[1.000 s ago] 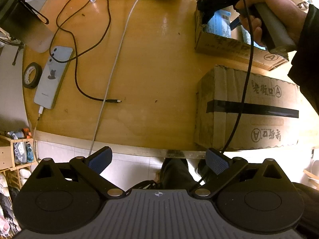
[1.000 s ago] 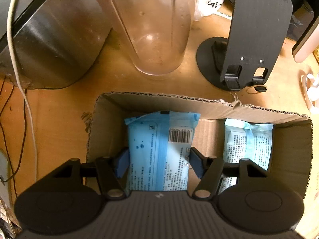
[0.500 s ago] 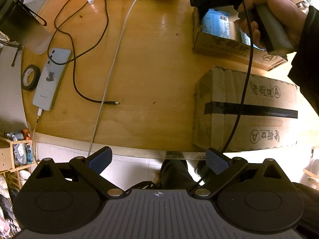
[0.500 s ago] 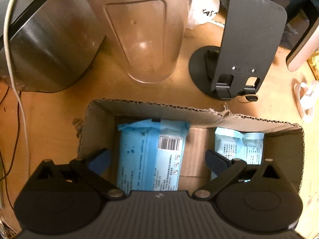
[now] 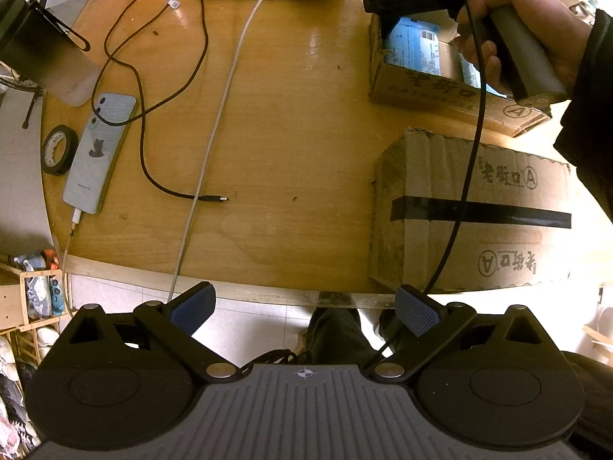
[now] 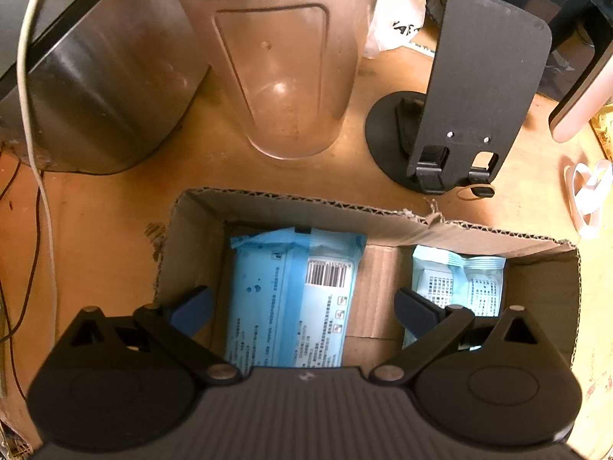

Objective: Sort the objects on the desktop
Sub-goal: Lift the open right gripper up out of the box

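**Wipes are boxed, the left half of the desk is untouched**

If we scan from the left edge, the black tape roll (image 5: 58, 149) sits right at the table's rim, with the phone (image 5: 97, 153) just beside it, face down and plugged into a white cord. A loose black cable (image 5: 161, 115) loops over the phone and trails out across the bare wood, and a white cable (image 5: 218, 115) crosses it. None of that looks sorted yet, so by our guess that's the bulk of what's left.

Our left gripper (image 5: 304, 308) hangs over the near table edge with its jaws spread wide and nothing between them, basically waiting its turn.

Moving right, there's a closed taped box (image 5: 471, 211) near the edge, and behind it the open cardboard box (image 6: 383, 214). Inside, the big blue wipes pack (image 6: 291, 295) lies flat on the left side, and a smaller pale pack (image 6: 459, 283) lies on the right side, with bare cardboard between them. Our right gripper (image 6: 302, 306) hovers above the box with its pads parted on either side of the blue pack, clear of it, so we'd call that one delivered.

Behind the box stand a clear plastic jug (image 6: 283, 76) and a black phone stand (image 6: 471, 107); whether those need sorting we can't tell.

So two items in, and the tape, phone and cables look like next up.
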`<state>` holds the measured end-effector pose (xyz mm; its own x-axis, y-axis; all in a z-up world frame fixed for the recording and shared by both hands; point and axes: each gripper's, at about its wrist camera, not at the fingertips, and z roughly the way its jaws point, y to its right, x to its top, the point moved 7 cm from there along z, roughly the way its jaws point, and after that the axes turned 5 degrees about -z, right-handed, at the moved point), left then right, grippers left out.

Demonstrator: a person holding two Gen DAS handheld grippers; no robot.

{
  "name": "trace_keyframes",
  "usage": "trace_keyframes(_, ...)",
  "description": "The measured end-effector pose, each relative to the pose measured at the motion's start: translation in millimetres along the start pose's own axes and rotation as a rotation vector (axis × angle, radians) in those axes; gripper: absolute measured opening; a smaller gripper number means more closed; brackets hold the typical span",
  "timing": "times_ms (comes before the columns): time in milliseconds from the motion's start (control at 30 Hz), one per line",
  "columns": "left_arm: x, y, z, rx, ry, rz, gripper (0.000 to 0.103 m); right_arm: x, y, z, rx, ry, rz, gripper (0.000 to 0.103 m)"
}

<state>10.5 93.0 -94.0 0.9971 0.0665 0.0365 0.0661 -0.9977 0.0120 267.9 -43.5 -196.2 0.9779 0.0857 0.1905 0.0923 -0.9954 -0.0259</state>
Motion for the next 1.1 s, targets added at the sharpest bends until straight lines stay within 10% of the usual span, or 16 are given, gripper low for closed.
trace_keyframes(1100,-2,9,-5,-0.015,0.020,0.023,0.103,5,9,-81,0.026,0.008,0.018,0.103)
